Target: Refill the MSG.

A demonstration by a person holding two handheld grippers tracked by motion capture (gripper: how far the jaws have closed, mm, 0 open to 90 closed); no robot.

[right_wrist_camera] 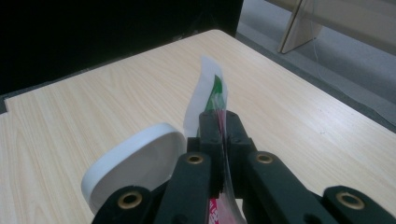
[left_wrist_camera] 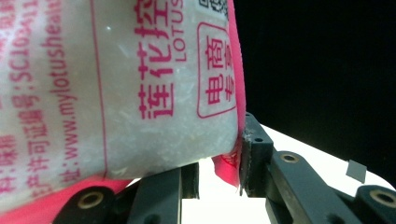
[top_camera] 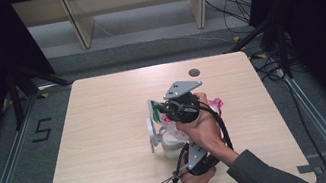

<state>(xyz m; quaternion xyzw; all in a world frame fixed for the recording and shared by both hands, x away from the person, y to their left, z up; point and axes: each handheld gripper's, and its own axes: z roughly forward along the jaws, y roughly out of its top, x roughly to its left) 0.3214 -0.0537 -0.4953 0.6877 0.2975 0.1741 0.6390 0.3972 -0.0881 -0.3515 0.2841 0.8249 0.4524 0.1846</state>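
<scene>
Two tongs clamped on one pink-edged translucent bag (left_wrist_camera: 116, 93) with red print, white granules inside

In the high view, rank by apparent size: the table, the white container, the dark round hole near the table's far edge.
1. table, by far the largest.
2. white container, partly hidden behind the hands and tools, so its full extent is unsure.
3. dark round hole, smallest.
</scene>
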